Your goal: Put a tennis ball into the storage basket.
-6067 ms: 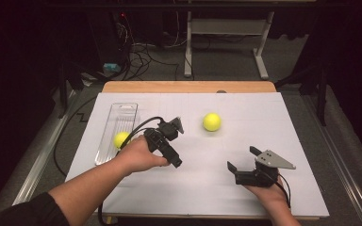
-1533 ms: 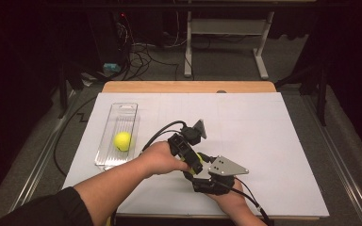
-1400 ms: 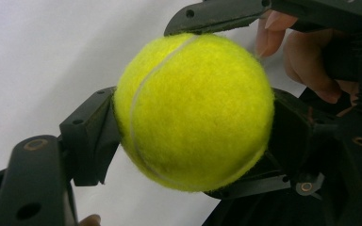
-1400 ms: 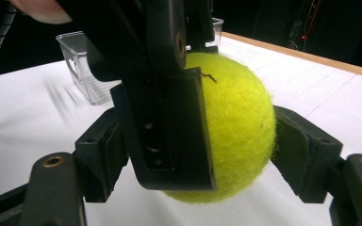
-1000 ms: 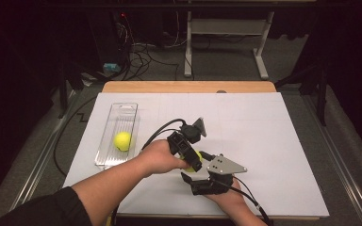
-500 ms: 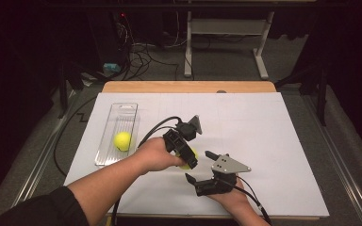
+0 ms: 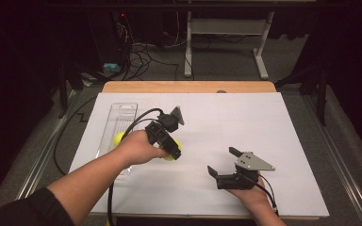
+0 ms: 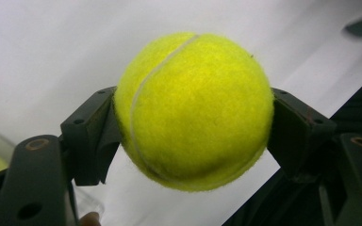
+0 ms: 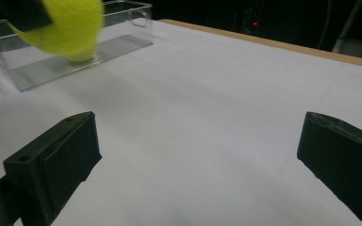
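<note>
While left tongs [image 8: 193, 141] grip tennis ball [image 8: 193, 110], right tongs [image 9: 198, 174] wide, empty.

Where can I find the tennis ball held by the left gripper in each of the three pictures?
High view: tennis ball left of centre, below the left hand.
Left gripper view: centre, clamped between both fingers.
Right gripper view: top left corner, blurred.
Shared landmark: the clear tray, also behind the ball in the right gripper view.

A clear tray [image 7: 122, 113] lies on the left of the table [image 7: 287, 122], one tennis ball [image 7: 118, 138] in it; right of it a second tennis ball [image 7: 173, 151], the right gripper [image 7: 223, 162] farther right and nearer
</note>
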Demonstrator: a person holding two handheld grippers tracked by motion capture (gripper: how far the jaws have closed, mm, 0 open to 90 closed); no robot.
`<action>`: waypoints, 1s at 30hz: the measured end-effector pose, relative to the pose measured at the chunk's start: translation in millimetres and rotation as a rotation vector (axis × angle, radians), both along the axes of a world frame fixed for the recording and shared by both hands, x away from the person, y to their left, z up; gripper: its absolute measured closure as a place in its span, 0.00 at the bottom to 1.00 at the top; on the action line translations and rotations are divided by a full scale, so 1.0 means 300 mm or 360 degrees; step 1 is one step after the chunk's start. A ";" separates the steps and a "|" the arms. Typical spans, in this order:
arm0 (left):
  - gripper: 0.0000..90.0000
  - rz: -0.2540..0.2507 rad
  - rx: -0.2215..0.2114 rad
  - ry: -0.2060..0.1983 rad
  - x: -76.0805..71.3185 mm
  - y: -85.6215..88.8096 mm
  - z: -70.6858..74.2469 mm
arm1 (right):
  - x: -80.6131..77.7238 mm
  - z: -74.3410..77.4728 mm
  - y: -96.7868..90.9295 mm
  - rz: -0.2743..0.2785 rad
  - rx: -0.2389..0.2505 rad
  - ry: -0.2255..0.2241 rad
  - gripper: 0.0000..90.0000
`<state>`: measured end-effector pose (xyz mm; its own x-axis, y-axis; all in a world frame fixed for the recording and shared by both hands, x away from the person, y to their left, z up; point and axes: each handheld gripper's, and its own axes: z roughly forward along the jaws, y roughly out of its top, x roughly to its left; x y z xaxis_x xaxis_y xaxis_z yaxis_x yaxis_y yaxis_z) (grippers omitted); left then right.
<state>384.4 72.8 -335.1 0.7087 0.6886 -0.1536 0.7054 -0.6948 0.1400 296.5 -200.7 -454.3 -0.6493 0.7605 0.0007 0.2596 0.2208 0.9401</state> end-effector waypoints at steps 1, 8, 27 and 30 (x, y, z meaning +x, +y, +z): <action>0.29 0.0012 0.0004 -0.0003 0.001 0.018 0.002 | 0.000 0.001 -0.019 -0.0023 -0.0010 -0.0005 0.00; 0.29 0.0104 0.0047 -0.0029 0.011 0.140 0.025 | -0.011 0.001 -0.166 -0.0185 -0.0032 -0.0029 0.00; 0.29 0.0272 0.0197 -0.0059 -0.001 0.373 0.066 | -0.029 -0.005 -0.285 -0.0306 -0.0018 -0.0032 0.00; 0.29 0.0306 0.0214 -0.0042 0.001 0.406 0.040 | -0.029 -0.006 -0.283 -0.0304 -0.0020 -0.0029 0.00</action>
